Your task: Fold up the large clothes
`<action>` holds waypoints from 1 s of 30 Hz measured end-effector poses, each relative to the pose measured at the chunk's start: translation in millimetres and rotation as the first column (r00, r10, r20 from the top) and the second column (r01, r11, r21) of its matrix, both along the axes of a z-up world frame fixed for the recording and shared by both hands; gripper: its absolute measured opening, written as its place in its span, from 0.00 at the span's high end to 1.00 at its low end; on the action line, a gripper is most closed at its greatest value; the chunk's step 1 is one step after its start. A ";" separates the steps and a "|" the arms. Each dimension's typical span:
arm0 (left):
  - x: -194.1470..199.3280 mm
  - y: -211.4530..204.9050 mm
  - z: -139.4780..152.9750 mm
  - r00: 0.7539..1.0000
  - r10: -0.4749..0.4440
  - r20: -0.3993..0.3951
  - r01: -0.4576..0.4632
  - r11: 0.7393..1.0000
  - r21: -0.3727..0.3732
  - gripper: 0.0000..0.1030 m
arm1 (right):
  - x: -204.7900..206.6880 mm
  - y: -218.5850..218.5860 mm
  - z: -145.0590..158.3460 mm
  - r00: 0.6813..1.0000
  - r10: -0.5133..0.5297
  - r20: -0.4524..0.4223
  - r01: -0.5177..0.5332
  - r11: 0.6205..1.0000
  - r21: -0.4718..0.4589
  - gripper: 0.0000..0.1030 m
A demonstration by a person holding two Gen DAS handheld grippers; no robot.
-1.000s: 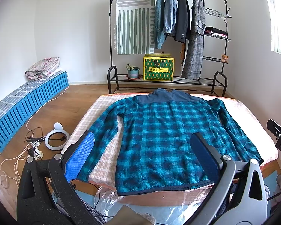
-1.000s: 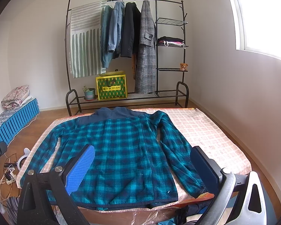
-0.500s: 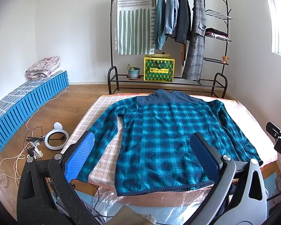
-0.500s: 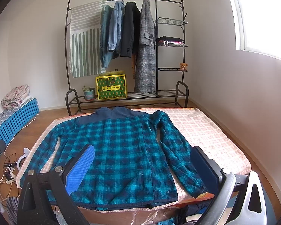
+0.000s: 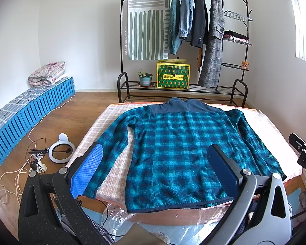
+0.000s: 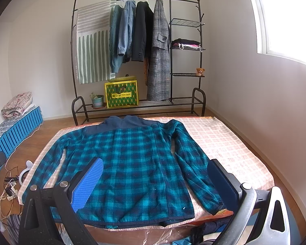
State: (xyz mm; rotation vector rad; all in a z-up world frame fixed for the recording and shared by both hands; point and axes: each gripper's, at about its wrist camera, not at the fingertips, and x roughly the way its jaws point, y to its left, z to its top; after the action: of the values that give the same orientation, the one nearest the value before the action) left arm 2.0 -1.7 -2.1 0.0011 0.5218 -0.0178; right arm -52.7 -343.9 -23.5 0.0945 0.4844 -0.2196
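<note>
A teal and navy plaid fleece jacket [image 5: 179,149] lies flat, back up, on a low table covered with a pale checked cloth [image 5: 104,126]. Its navy collar points to the far end, its hem hangs at the near edge, and both sleeves run down along the body. My left gripper [image 5: 155,171] hovers open above the near hem, holding nothing. In the right wrist view the same jacket [image 6: 132,163] fills the table, and my right gripper [image 6: 157,181] is open over its lower right part, apart from the cloth. Part of the right gripper [image 5: 305,153] shows at the right edge of the left wrist view.
A black clothes rack [image 5: 185,40] with hanging coats, a yellow-green box [image 5: 173,77] and a potted plant [image 5: 145,78] stands beyond the table. Blue crates [image 5: 28,112] line the left wall. A ring light [image 5: 61,152] and cables lie on the wooden floor. Clear plastic [image 5: 136,218] sits under the near edge.
Almost nothing differs: both grippers stay open above the near hem, with only a slight drift of the views. The jacket has not moved.
</note>
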 end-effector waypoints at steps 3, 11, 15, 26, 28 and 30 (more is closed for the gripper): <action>-0.1 0.4 0.0 1.000 0.000 -0.001 0.000 1.000 -0.002 0.00 | 0.0 -0.1 -0.1 1.000 0.000 0.000 0.000 1.000 -0.001 0.00; -0.2 0.6 -0.3 1.000 0.000 0.000 0.000 1.000 -0.003 0.00 | 0.3 0.3 -0.5 1.000 0.002 -0.002 -0.002 1.000 -0.001 0.00; -0.5 0.2 -0.6 1.000 0.000 0.000 0.000 1.000 -0.002 0.00 | 0.7 0.8 -1.0 1.000 0.000 -0.001 0.000 1.000 0.002 0.00; 1.1 0.7 -2.5 1.000 0.006 -0.003 -0.006 1.000 -0.004 0.00 | 3.3 0.8 -3.3 1.000 0.001 -0.005 -0.001 1.000 0.000 0.00; 1.1 1.0 -2.5 1.000 0.005 -0.004 -0.005 1.000 -0.004 0.00 | 3.2 0.3 -3.8 1.000 0.001 -0.005 -0.001 1.000 0.002 0.00; 1.2 1.2 -2.5 1.000 0.005 -0.004 -0.005 1.000 -0.005 0.00 | 3.1 0.6 -3.9 1.000 0.001 -0.005 -0.001 1.000 0.001 0.00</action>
State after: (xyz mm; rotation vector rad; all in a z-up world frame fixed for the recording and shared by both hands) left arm 3.2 -0.5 -4.6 -0.0047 0.5252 -0.0139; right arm -49.6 -343.3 -27.4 0.0948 0.4892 -0.2186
